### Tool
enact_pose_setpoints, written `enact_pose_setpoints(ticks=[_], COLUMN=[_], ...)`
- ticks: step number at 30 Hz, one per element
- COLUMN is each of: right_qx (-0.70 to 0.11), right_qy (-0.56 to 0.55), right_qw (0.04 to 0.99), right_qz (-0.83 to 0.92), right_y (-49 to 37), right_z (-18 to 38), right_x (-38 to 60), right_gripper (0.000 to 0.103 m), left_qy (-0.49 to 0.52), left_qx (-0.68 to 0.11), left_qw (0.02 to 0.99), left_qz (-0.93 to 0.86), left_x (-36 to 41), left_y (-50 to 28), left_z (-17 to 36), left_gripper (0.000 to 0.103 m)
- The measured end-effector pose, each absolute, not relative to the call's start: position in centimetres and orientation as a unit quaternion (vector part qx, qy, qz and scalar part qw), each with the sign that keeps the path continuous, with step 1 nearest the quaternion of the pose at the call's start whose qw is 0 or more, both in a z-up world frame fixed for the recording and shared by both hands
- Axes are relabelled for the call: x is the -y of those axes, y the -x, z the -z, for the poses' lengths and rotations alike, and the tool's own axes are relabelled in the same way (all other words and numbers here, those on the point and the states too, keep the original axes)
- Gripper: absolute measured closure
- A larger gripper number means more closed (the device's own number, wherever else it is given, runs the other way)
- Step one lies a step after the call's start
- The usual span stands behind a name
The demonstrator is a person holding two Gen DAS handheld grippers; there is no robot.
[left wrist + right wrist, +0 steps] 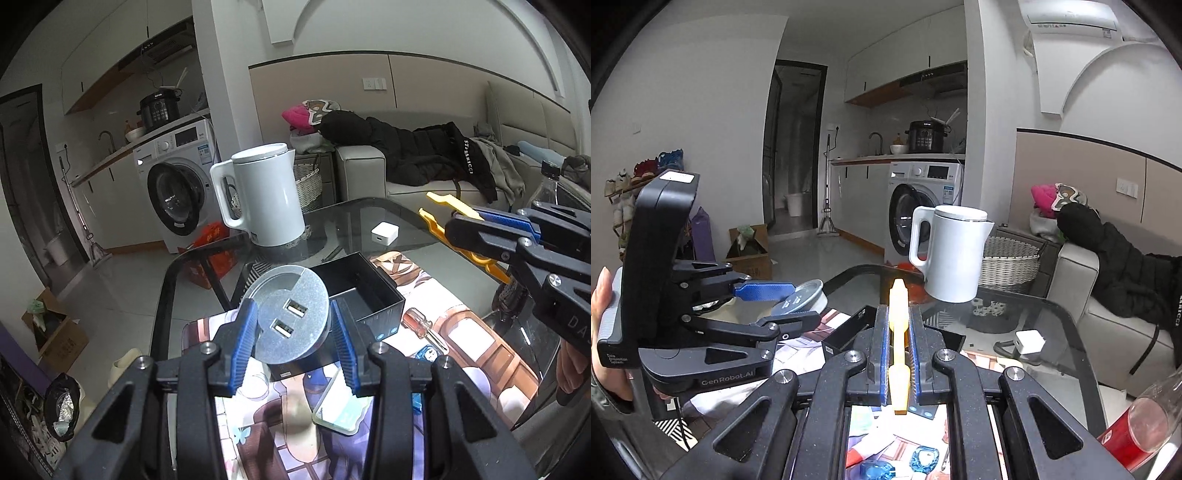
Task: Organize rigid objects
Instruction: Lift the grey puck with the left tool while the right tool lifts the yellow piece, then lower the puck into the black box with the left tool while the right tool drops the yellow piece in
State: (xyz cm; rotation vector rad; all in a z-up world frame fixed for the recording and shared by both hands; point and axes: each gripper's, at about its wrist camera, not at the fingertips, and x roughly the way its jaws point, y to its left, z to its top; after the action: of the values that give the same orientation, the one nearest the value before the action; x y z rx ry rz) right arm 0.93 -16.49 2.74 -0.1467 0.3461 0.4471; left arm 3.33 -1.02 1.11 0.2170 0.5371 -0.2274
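Left tool (293, 341) clamps the round silver USB socket disc (291, 318) above the open black box (364, 291) on the worktop (369, 218); right tool (898, 354) pinches a yellow plastic tool (898, 314); best lower the disc level, clear of the box wall, before opening.

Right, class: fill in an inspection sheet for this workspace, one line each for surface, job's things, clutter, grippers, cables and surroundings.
Surface: glass table with a printed mat.
Job's things: round USB puck; yellow tool; open black box.
Clutter: white kettle, white charger, screwdriver, bottle.
Grippers: left gripper shut on the puck; right gripper shut on the yellow tool.
Cables: nothing seen on the table.
Surroundings: washing machine, sofa with clothes.
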Motion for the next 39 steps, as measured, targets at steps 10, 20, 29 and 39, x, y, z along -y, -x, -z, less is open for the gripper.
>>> enact_pose_setpoints(ticks=[10, 20, 29, 39], right_qx=[-0.177, -0.226, -0.327, -0.41], right_qy=[0.027, -0.01, -0.024, 0.012], right_qw=[0.959, 0.952, 0.923, 0.883], right_qz=[-0.219, -0.204, -0.2, -0.228], right_y=[-3.9, -10.0, -15.4, -16.0], right_z=[-4.3, -2.9, 2.2, 6.5], right_x=[17.9, 17.1, 15.6, 13.9], right_gripper=[0.094, 0.094, 0.094, 0.094], left_qy=[-0.073, -0.048, -0.069, -0.095], left_qx=[-0.264, -0.305, -0.392, -0.424], left_qw=[0.957, 0.948, 0.914, 0.898], left_qz=[0.098, 0.08, 0.076, 0.075], left_x=[1.9, 1.8, 3.0, 3.2], left_y=[-7.4, -12.8, -15.4, -14.8], left_z=[-1.7, 1.1, 6.5, 7.8], left_gripper=[0.063, 0.063, 0.063, 0.063])
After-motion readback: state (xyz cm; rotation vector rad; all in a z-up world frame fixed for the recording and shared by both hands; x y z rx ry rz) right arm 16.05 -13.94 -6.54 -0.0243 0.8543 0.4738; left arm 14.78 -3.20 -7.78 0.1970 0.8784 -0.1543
